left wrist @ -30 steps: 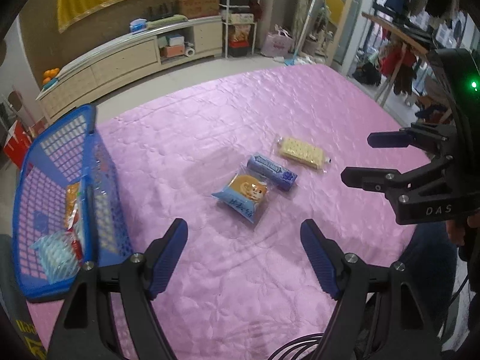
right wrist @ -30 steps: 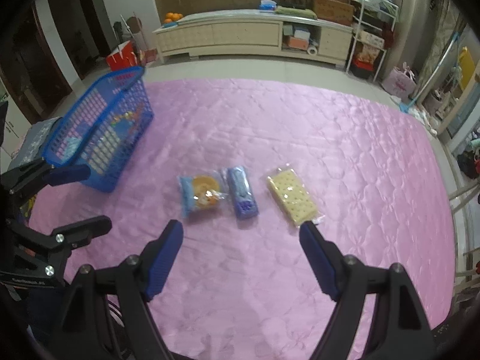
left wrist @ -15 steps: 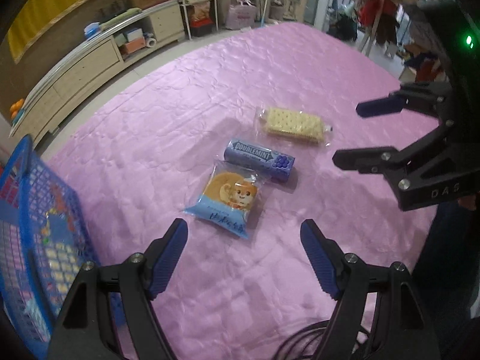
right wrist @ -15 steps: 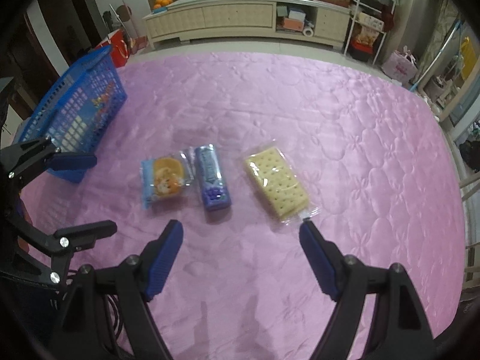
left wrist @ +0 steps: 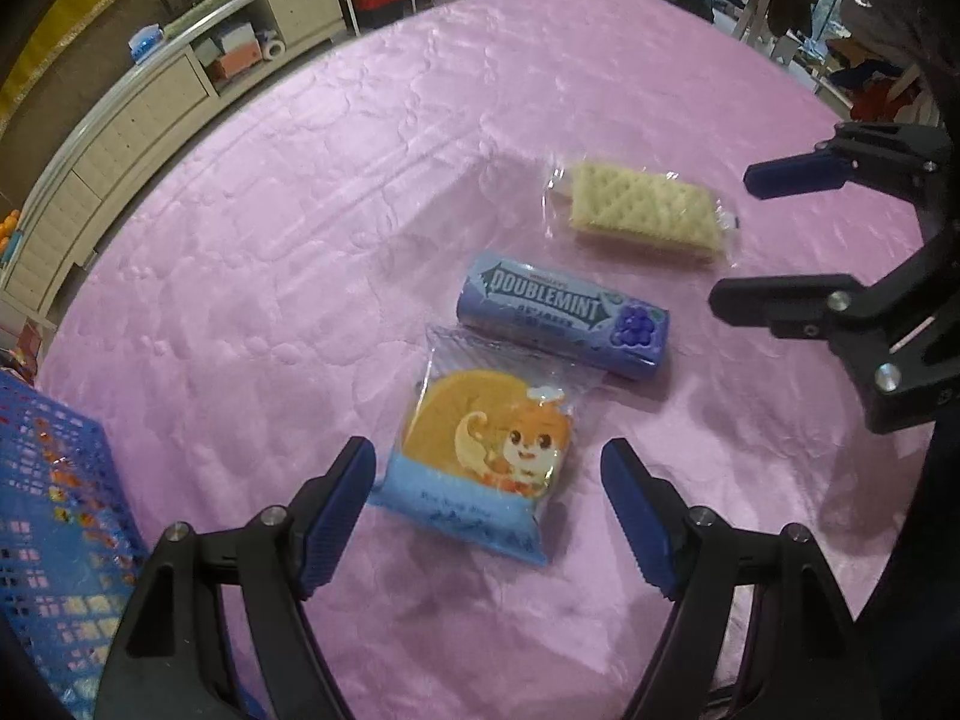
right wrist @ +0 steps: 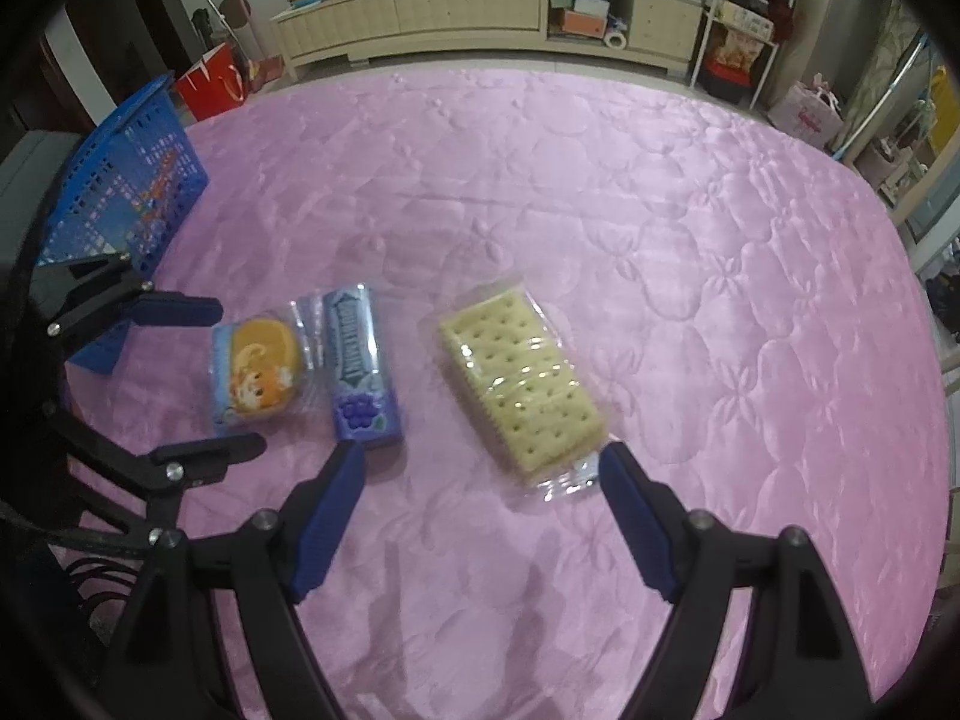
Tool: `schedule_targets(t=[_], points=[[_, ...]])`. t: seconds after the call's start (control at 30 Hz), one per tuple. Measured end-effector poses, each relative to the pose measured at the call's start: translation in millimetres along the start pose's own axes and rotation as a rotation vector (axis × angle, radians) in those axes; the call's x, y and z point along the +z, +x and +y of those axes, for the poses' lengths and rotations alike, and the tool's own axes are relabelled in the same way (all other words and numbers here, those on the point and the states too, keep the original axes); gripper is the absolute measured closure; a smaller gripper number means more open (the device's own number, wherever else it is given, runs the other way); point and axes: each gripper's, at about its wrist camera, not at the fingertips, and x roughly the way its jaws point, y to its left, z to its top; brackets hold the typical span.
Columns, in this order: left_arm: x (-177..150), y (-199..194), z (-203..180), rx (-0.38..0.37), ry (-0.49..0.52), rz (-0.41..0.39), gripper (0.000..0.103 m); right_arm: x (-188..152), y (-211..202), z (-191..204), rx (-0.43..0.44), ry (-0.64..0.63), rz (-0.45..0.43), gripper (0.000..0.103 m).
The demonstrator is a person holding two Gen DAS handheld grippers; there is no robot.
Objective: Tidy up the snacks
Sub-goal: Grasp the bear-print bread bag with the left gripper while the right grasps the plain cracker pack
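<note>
Three snacks lie in a row on the pink quilted cloth (left wrist: 270, 240): a blue squirrel-print cake pack (left wrist: 480, 456), a purple Doublemint box (left wrist: 561, 312) and a clear pack of crackers (left wrist: 642, 213). My left gripper (left wrist: 489, 471) is open, its fingers on either side of the cake pack's near end. My right gripper (right wrist: 480, 462) is open, just short of the near end of the cracker pack (right wrist: 519, 372). The cake pack (right wrist: 255, 372) and the Doublemint box (right wrist: 360, 366) also show in the right wrist view. Each gripper shows in the other's view.
A blue plastic basket (right wrist: 120, 180) with several snacks inside stands at the left edge of the cloth; it also shows in the left wrist view (left wrist: 54, 528). A long cream cabinet (right wrist: 480, 6) and shelves stand on the floor beyond the cloth.
Both grippers have moved forward and down toward the snacks. The left one now straddles the cake pack; the right one has closed in on the crackers. Both stay open.
</note>
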Motion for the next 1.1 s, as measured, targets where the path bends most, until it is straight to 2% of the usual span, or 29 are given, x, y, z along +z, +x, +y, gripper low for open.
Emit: schedule_targets(t=[0.1, 0.13, 0.17, 0.3, 0.47, 0.6, 0.97, 1.03, 1.1], points=[[2, 9, 1, -0.004, -0.001, 0.009, 0.028, 0, 5, -6, 0.004, 0.006, 0.009, 0.020], [2, 10, 3, -0.008, -0.007, 0.005, 0.032, 0, 6, -7, 0.006, 0.007, 0.012, 0.020], [3, 10, 4, -0.014, -0.017, -0.003, 0.041, 1, 7, -6, 0.006, 0.008, 0.013, 0.020], [2, 6, 7, -0.019, -0.041, -0.005, 0.050, 5, 8, -8, 0.014, 0.002, 0.013, 0.020], [-1, -5, 19, 0.039, -0.155, -0.052, 0.051, 13, 10, -12, 0.018, 0.001, 0.019, 0.020], [-6, -17, 29, 0.056, -0.255, -0.087, 0.051, 21, 18, -15, 0.004, -0.003, 0.028, 0.020], [3, -13, 38, 0.073, -0.294, -0.099, 0.051, 37, 46, -12, 0.000, -0.045, 0.051, 0.020], [4, -12, 38, 0.070, -0.299, -0.100, 0.051, 36, 47, -8, -0.027, -0.082, 0.038, 0.024], [4, -10, 38, 0.066, -0.301, -0.103, 0.051, 35, 45, -3, -0.023, -0.111, 0.024, 0.043]])
